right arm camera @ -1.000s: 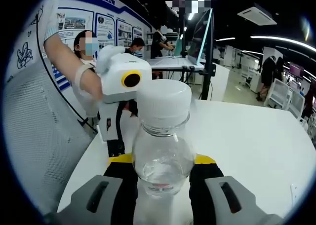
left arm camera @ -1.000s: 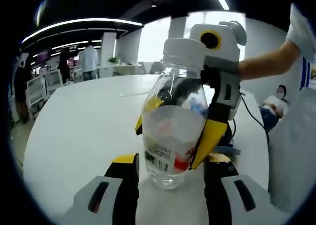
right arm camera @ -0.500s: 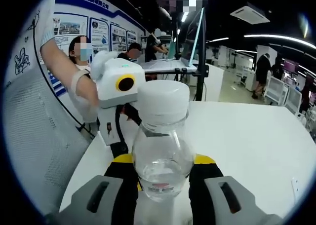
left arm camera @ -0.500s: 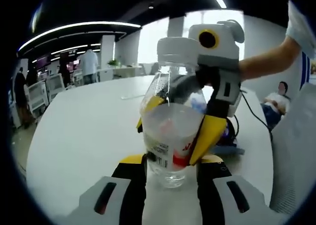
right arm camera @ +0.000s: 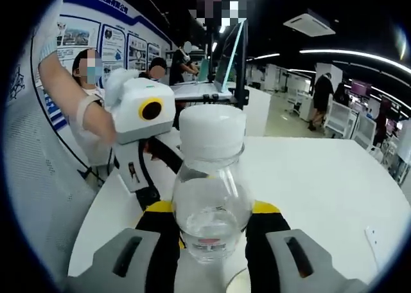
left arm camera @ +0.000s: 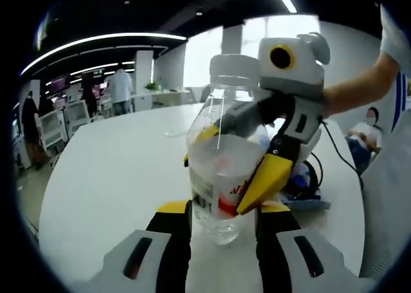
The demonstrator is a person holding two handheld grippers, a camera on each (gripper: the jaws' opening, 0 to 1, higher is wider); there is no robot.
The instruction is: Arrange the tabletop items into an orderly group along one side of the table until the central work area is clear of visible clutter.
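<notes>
Table (left arm camera: 103,177): white, bare across its far spread in the left gripper view; a dark cable bundle (left arm camera: 307,180) lies at 3 o'clock of the bottle.
Bottle (right arm camera: 210,203): clear plastic with a white cap, upright, at the centre of both views.
Right gripper (right arm camera: 210,232): clamped on the bottle's body; black-and-yellow jaws press both sides, just wide enough for the bottle.
Left gripper (left arm camera: 221,225): jaws flank the bottle's base at 6 o'clock, nearly touching; whether they actually pinch it cannot be told.
Step in hand: judged a two-gripper carry or handover of the bottle.
Technique: keep the bottle vertical, let one gripper bear the load before the other releases, and set it down at the table edge, not the middle.
</notes>
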